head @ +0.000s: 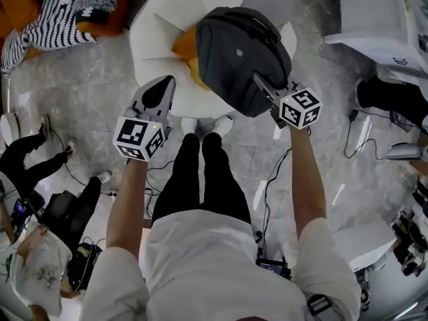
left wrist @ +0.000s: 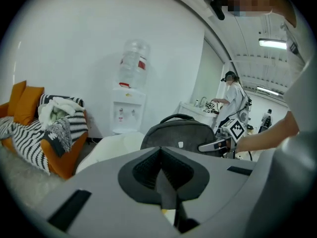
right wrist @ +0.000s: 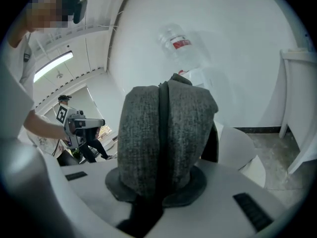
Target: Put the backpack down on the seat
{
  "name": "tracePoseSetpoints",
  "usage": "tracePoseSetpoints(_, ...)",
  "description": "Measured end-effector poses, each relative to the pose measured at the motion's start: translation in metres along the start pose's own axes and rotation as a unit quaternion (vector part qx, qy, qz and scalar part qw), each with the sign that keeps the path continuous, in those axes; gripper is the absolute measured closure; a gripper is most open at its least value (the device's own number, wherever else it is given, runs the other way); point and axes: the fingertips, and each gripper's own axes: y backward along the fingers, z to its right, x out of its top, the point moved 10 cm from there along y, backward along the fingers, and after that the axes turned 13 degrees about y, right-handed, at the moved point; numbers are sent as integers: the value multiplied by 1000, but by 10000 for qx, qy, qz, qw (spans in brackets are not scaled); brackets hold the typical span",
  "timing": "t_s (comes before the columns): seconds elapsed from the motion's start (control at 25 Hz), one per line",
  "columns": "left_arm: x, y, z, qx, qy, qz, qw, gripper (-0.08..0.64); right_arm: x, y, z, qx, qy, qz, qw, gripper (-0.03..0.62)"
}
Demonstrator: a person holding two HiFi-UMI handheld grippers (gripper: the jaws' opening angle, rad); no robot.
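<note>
Backpack (head: 241, 55) at white seat (head: 157, 19), marbled floor (head: 80, 79)

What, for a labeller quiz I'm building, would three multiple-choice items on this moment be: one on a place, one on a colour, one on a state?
1. Where is the backpack?
A. Over the white seat
B. On the floor beside the striped blanket
C. On the person's back

2. What colour is the cushion on the seat?
A. Blue
B. Orange
C. Green

3. What state is the right gripper in?
A. Jaws wide apart, nothing between them
B. Jaws closed on a water bottle
C. Jaws closed on the backpack

Answers:
1 A: the head view shows the dark grey bag over the seat, in front of the person.
2 B: an orange corner shows beside the bag.
3 C: the right gripper view shows grey fabric pinched between the jaws.
</note>
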Motion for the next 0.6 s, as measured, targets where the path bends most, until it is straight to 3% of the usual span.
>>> tracePoseSetpoints(0.28,-35,-41,-25,-87,292,41,9995,543,-45,-61,17,279,136,-413,9987,509)
tracePoseSetpoints(0.6,-76,-79,-71,-104,431,-80,9990,543,-93,-123,45,725,-187,-474,9961,509)
